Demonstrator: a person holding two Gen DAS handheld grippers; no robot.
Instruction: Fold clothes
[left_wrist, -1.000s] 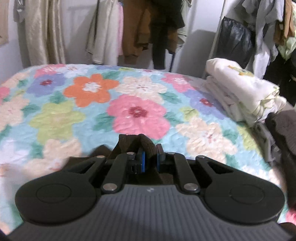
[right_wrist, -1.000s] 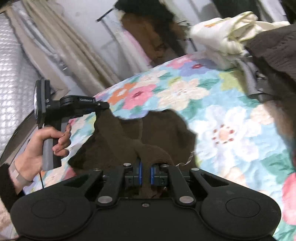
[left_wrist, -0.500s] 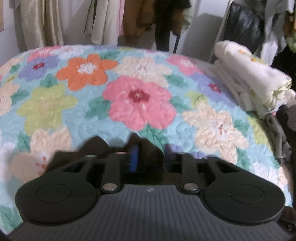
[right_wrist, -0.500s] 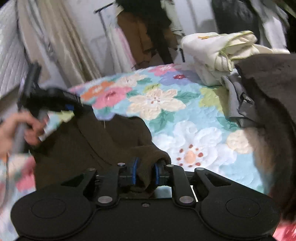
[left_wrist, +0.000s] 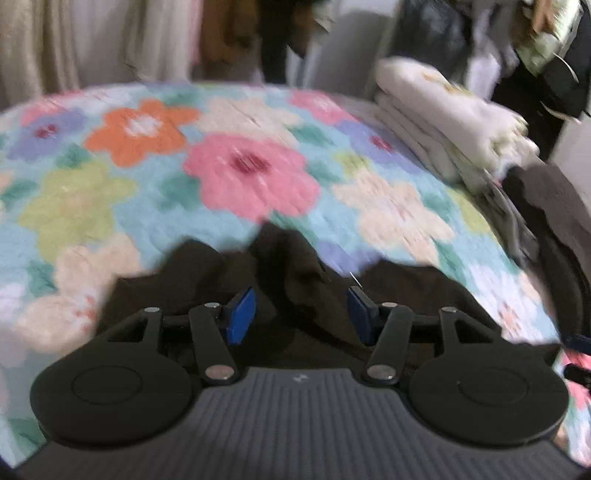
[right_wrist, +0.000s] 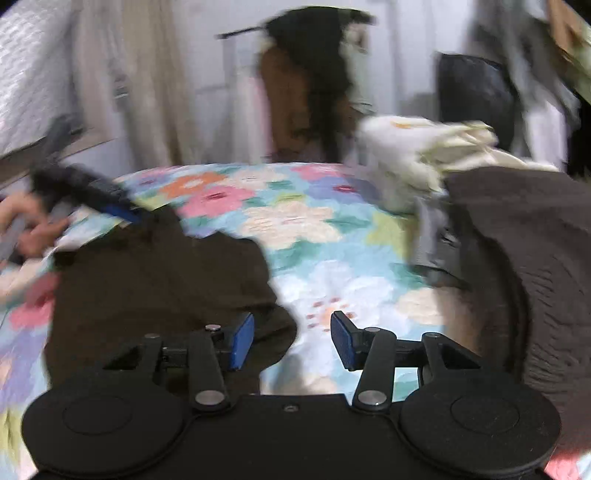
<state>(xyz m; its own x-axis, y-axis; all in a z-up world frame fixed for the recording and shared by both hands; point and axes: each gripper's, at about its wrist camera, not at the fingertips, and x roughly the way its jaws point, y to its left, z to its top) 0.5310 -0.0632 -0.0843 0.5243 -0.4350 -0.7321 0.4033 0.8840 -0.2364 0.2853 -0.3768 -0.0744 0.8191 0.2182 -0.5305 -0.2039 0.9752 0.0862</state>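
Left wrist view: the left claw (left_wrist: 301, 314) is spreading apart over the dark brown garment (left_wrist: 295, 273) on the floral bed (left_wrist: 110, 192), cloth bunched between unpressed pads.

Right wrist view: the right claw (right_wrist: 291, 341) is opening too, the garment's edge beside its left pad; that loose corner could snag and undo the fold.

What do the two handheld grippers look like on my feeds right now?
Both match: the left gripper and the right gripper each have black linkage arms with silver pivot pins, two round black discs at the base, and flat blue pads on the fingertips. The left body is ribbed grey with a small white logo; the right body is plain black with one centre screw.
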